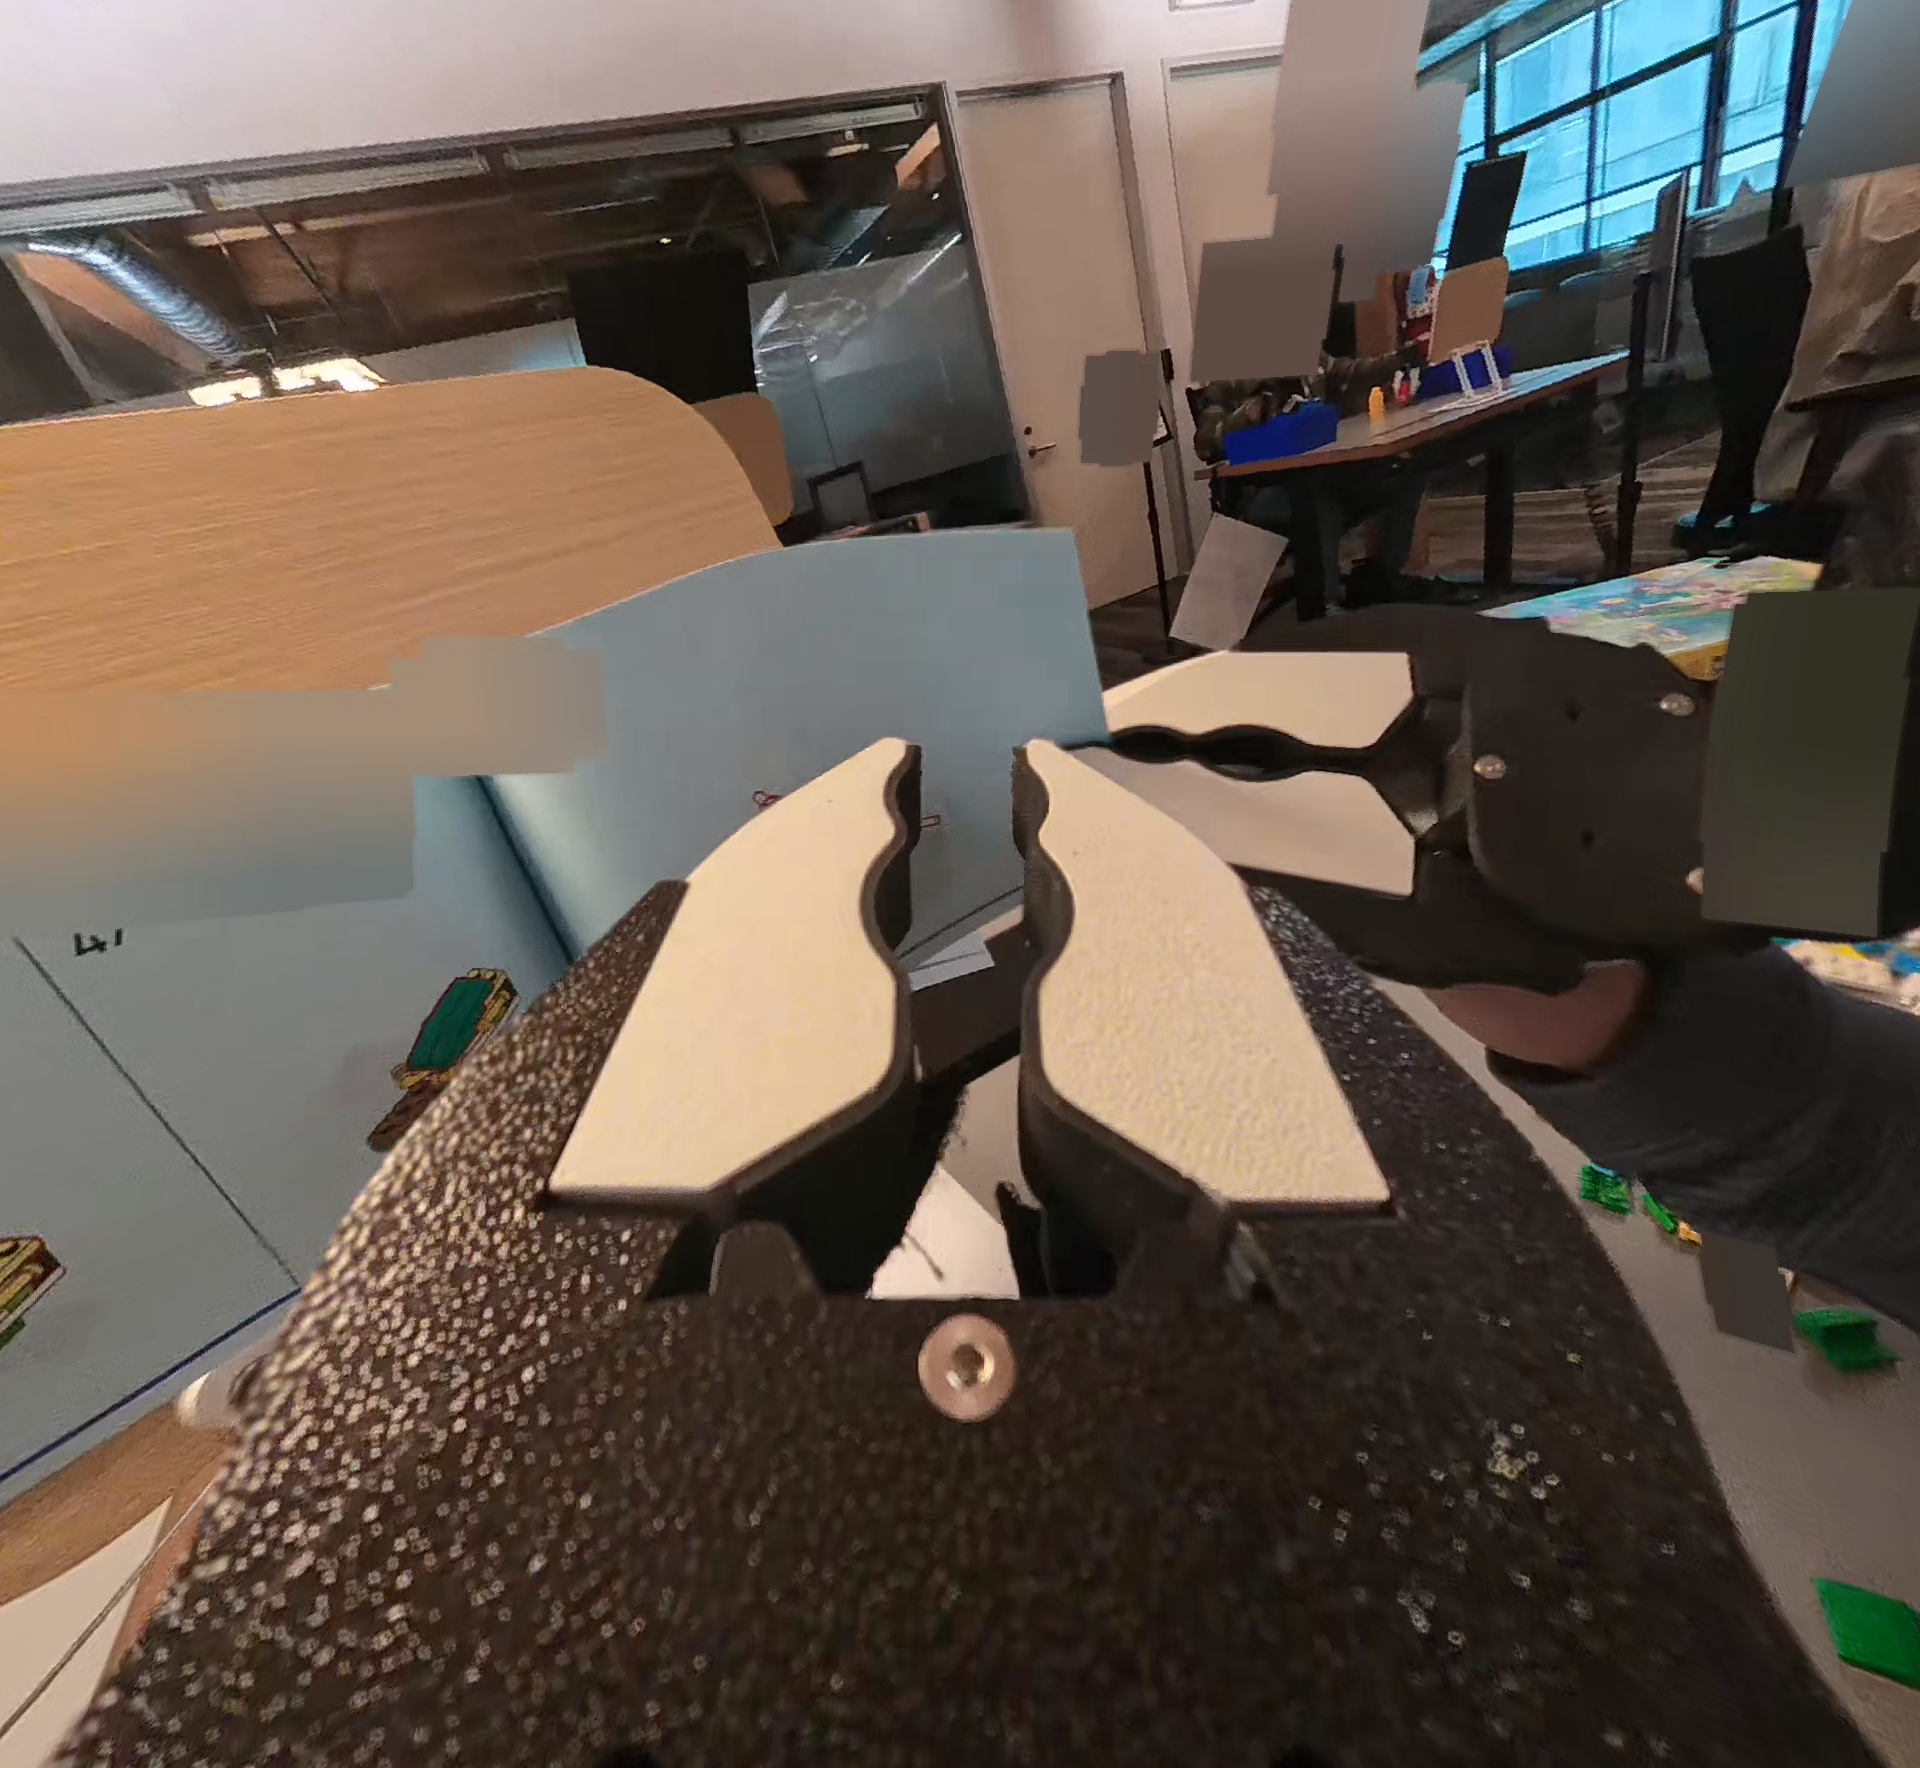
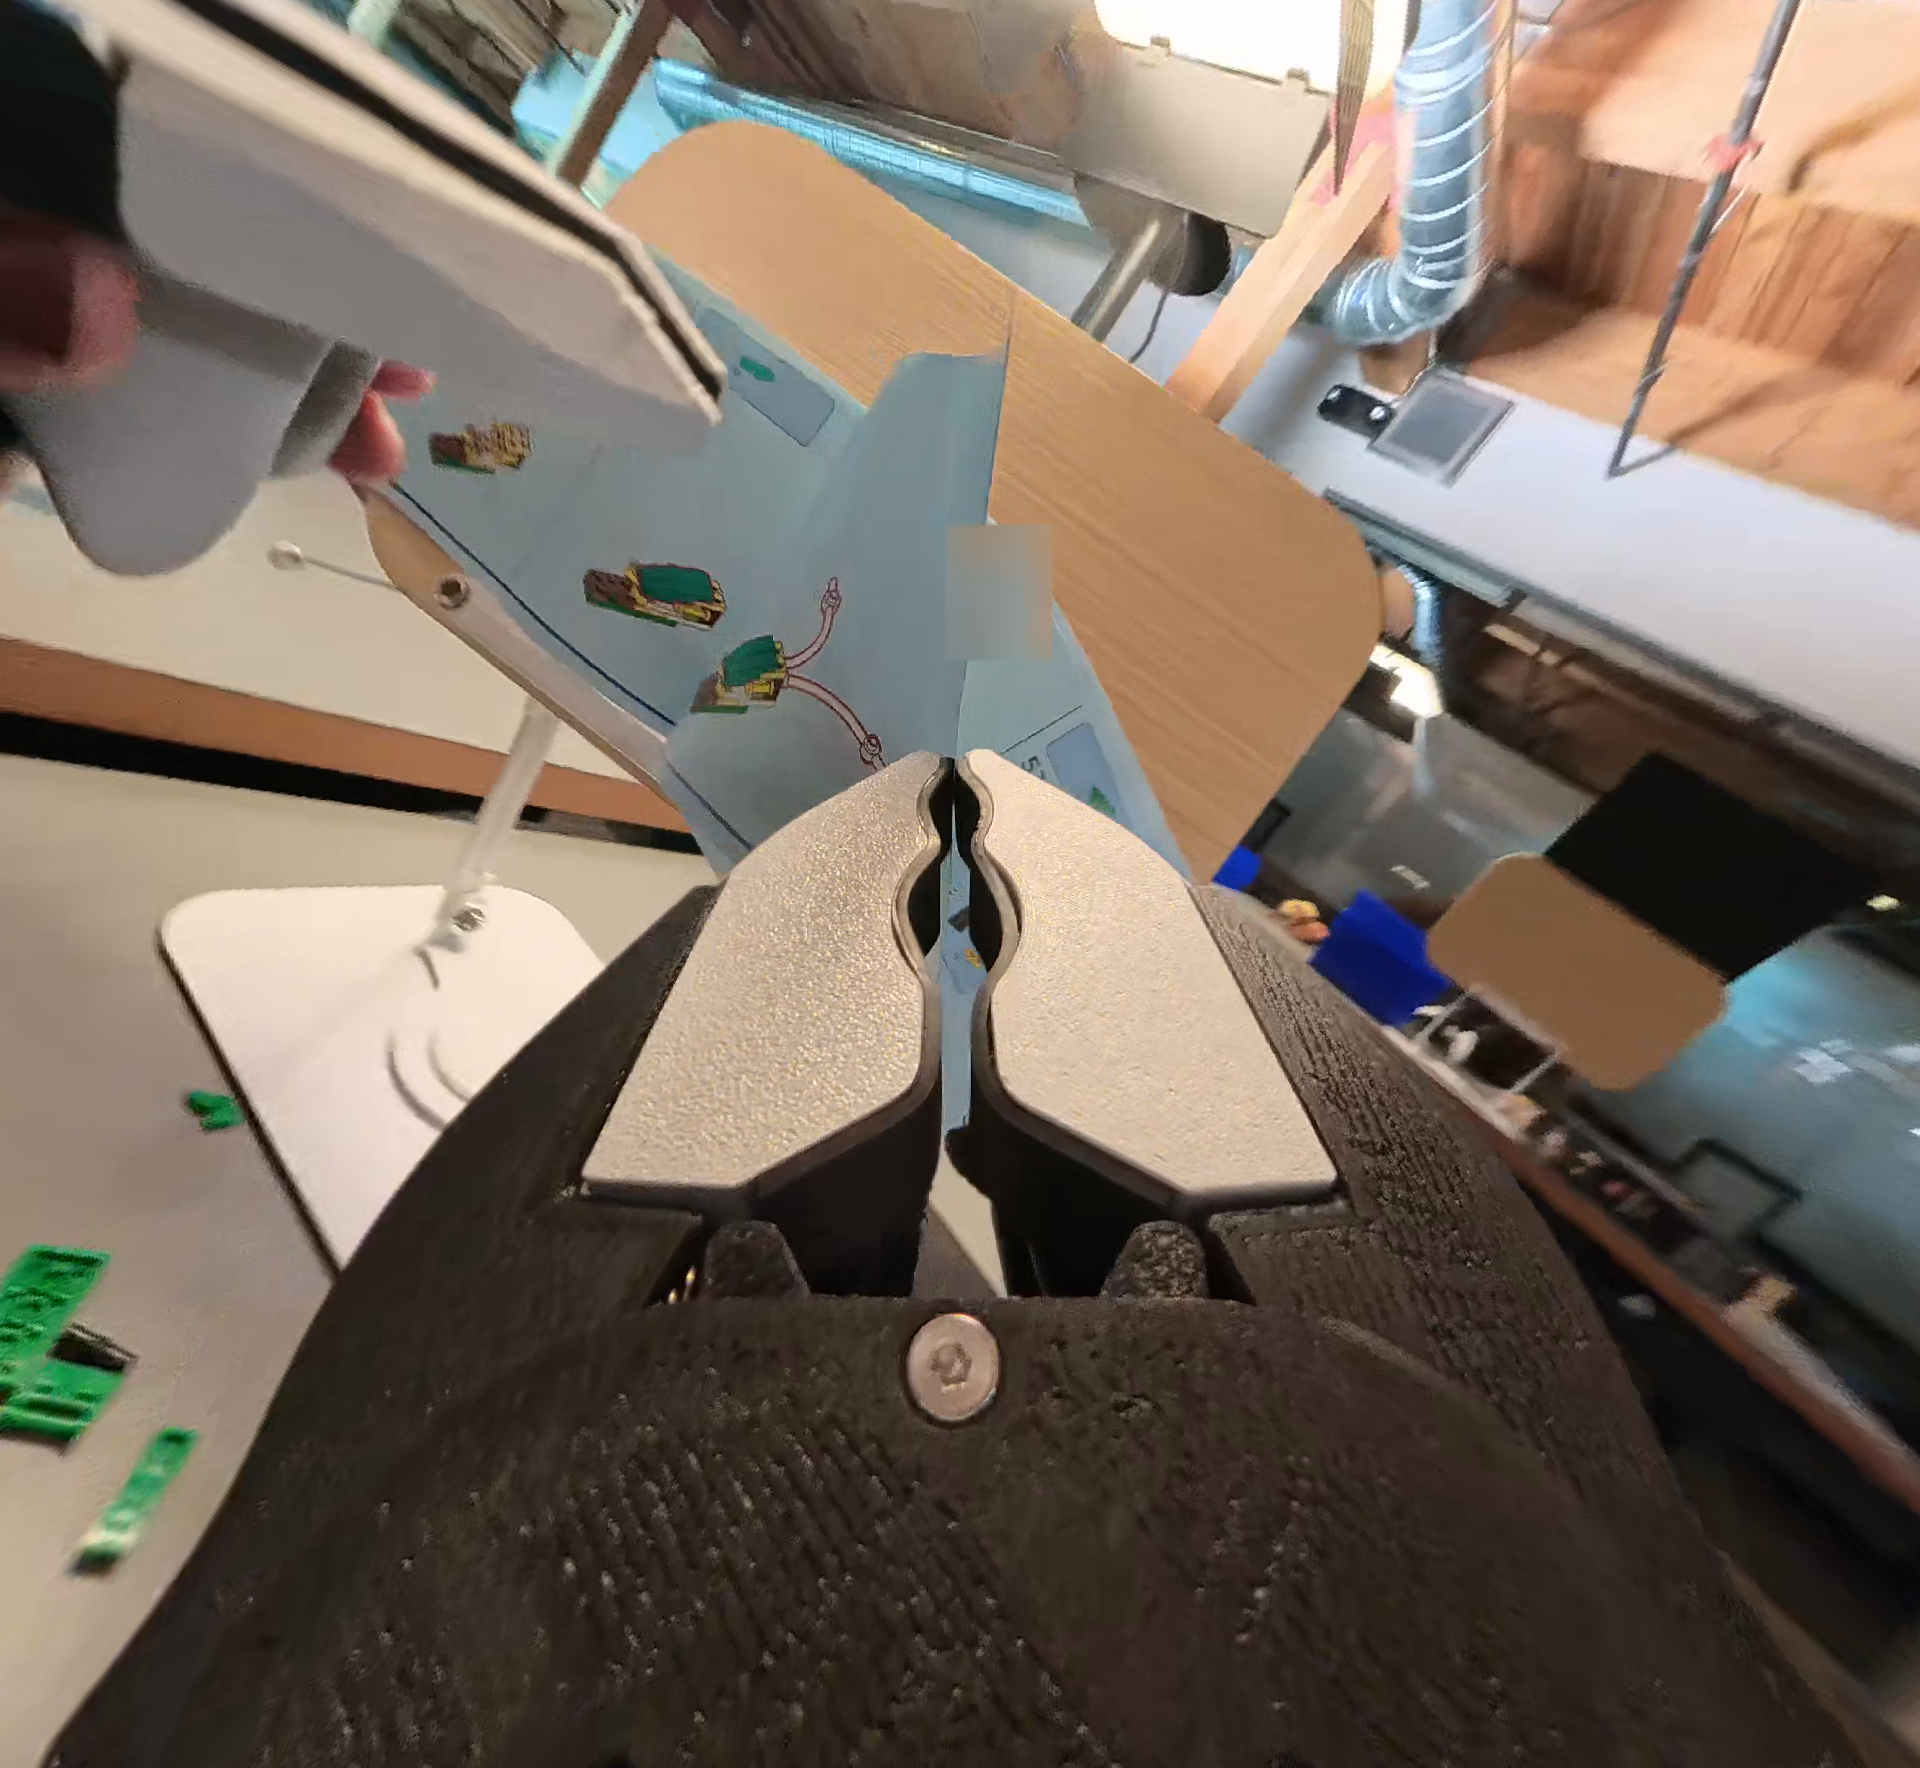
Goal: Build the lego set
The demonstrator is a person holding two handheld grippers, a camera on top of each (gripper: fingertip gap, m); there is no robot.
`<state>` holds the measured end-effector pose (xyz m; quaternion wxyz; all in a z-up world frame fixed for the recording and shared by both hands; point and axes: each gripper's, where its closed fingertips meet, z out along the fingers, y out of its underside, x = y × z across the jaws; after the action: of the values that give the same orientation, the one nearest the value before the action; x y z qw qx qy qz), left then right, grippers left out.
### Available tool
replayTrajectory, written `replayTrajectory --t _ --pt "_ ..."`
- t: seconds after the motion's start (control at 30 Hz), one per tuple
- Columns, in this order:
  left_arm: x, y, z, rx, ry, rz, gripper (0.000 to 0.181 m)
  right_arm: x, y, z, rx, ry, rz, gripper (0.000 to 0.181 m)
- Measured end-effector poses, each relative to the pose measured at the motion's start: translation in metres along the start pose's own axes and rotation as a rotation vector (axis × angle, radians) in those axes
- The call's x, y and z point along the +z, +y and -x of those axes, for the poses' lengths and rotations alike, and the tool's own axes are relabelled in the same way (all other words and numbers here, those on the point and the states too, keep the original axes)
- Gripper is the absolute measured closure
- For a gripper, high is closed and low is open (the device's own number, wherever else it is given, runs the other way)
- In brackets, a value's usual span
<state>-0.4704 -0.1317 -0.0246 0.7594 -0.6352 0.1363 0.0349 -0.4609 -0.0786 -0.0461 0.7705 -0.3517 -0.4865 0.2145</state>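
Observation:
The light-blue instruction booklet (image 1: pixel 810 658) stands open on a wooden book stand (image 1: pixel 312 523). My left gripper (image 1: pixel 966 762) is open, its tips close in front of the booklet with nothing between them. My right gripper (image 1: pixel 1117 739) comes in from the right and is shut on the edge of a page. In the right wrist view, the right gripper (image 2: pixel 954 768) pinches that lifted page (image 2: pixel 935 492), which runs edge-on between its fingers. The left gripper (image 2: pixel 696 378) shows at the upper left. Green lego pieces (image 2: pixel 52 1303) lie on the white table.
The stand's white base plate (image 2: pixel 343 991) sits on the table left of my right gripper. More green pieces (image 1: pixel 1849 1334) lie to the right on the table. A colourful lego box (image 1: pixel 1621 606) is behind the right gripper. Another table (image 1: pixel 1455 419) with blue bins stands farther back. Left tips to right tips: about 6 cm.

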Motion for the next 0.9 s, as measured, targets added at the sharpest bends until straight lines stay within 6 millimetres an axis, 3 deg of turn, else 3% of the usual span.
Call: replayTrajectory --t 0.03,0.13,0.5,0.67,0.9 --pt "0.001 0.000 -0.003 -0.005 0.024 0.001 0.164 0.000 0.000 0.002 -0.049 0.004 0.006 0.181" --pt "0.002 0.000 -0.010 -0.032 0.072 -0.005 0.160 0.001 -0.003 0.008 -0.141 0.015 0.011 0.181" --pt "0.001 -0.014 -0.012 0.000 0.038 -0.095 0.165 0.003 -0.006 0.022 -0.147 -0.033 0.002 0.181" --pt "0.005 -0.008 -0.015 0.032 0.040 -0.062 0.181 0.004 -0.006 0.027 -0.148 -0.052 0.007 0.181" --pt "0.006 -0.002 -0.016 0.005 0.072 -0.043 0.181 0.005 -0.005 0.030 -0.099 -0.077 0.004 0.181"
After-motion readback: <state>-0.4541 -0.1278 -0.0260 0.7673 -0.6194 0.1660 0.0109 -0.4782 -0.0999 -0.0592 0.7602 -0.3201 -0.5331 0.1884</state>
